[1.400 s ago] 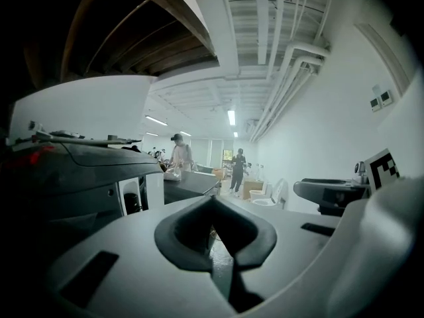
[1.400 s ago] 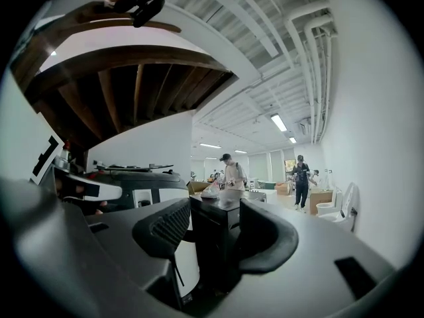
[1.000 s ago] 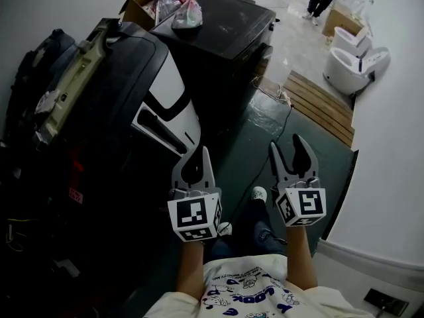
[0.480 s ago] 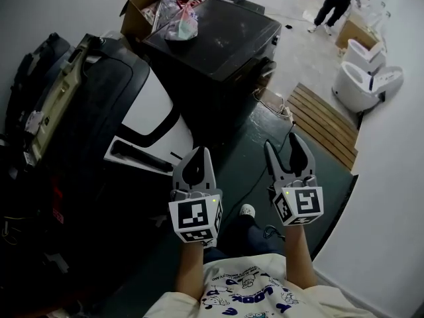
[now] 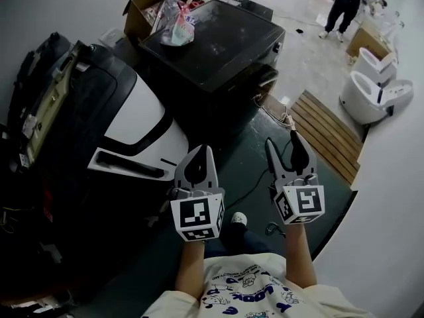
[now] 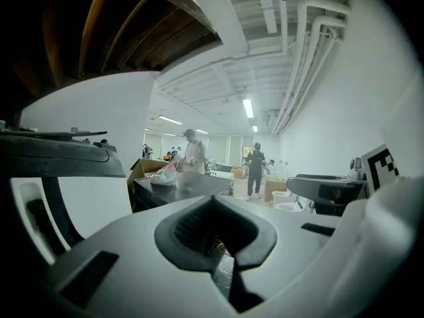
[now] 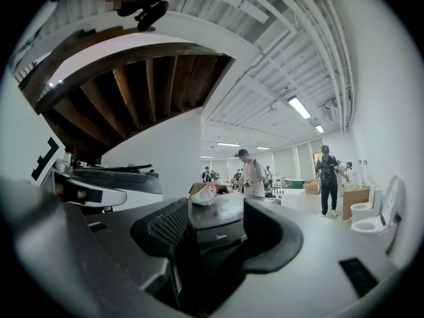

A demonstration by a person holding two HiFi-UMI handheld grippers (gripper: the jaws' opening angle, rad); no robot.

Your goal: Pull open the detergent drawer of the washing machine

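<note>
What I take for the detergent drawer (image 5: 129, 166) is a white panel with a dark grip slot on the washing machine (image 5: 136, 108), at nine o'clock of the left gripper (image 5: 201, 152) and apart from it. That gripper's jaws meet, empty; the right gripper (image 5: 283, 141) gapes on nothing. Likely light, stiff plastic on rails, so hook the slot. At twelve o'clock a cardboard box (image 5: 140, 8) holds packets I cannot make out.

"Midea" – dark appliance (image 7: 219, 225) front (small), "LOOK" – shirt (image 5: 252, 285)
</note>
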